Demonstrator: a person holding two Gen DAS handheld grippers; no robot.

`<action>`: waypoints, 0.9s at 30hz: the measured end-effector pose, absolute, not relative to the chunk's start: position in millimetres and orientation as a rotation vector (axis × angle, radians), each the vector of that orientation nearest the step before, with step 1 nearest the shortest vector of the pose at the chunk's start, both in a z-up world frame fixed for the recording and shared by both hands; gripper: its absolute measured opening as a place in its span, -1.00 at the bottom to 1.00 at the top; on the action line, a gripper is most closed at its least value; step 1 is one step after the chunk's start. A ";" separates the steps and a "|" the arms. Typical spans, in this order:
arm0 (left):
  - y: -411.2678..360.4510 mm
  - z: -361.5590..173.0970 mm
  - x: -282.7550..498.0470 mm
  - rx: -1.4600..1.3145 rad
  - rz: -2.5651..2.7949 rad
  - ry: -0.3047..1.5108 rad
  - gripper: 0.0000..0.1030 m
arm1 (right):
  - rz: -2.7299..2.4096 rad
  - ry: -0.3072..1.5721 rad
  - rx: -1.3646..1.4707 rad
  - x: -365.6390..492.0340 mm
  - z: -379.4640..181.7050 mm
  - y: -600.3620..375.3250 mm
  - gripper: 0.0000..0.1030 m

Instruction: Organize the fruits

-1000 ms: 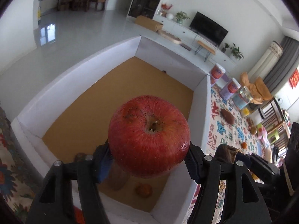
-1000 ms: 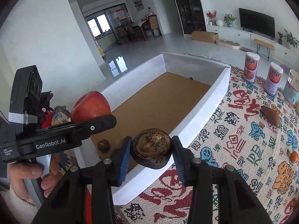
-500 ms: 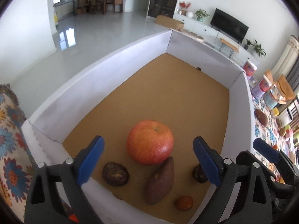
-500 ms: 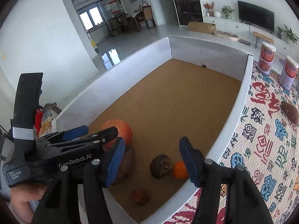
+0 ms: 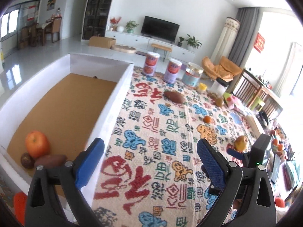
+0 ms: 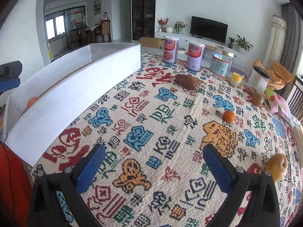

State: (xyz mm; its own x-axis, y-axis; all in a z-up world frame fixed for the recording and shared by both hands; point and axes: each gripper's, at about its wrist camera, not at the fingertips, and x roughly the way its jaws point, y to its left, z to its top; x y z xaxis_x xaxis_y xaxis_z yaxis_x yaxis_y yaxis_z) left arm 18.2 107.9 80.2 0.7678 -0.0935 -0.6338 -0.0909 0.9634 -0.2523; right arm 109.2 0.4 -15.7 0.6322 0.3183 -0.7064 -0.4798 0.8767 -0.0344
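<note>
Both grippers wide apart and empty above the patterned cloth; fruit split between box and table

The left gripper [image 5: 149, 162] and the right gripper [image 6: 154, 167] have just been opening, nothing between their jaws. In the white box [image 5: 121, 87], at its near corner, a red apple [image 5: 37, 144] touches a sweet potato [image 5: 50, 160] lying with its long axis across the view, and a dark round fruit [image 5: 27, 160]. On the tablecloth [image 6: 161, 117] a second sweet potato [image 6: 187, 82] lies pointing up-left to down-right near two cans [image 6: 195, 58], well apart from a tangerine [image 6: 228, 116], a kiwi [image 6: 258, 98] and a yellowish apple [image 6: 276, 166]
</note>
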 end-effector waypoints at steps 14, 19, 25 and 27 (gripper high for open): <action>-38.6 -37.9 62.8 -0.032 -0.174 0.932 0.94 | 0.197 0.898 0.043 86.9 -75.9 -174.3 0.99; -21.0 -48.7 82.3 0.000 -0.100 0.921 0.94 | 0.168 0.916 -0.065 88.7 -79.9 -155.0 0.99; -12.8 -55.7 83.0 -0.024 -0.090 0.914 0.95 | 0.173 0.920 -0.061 88.5 -81.3 -155.6 1.00; -16.4 -57.2 82.1 0.000 -0.084 0.917 0.95 | 0.173 0.920 -0.060 88.6 -81.2 -155.5 1.00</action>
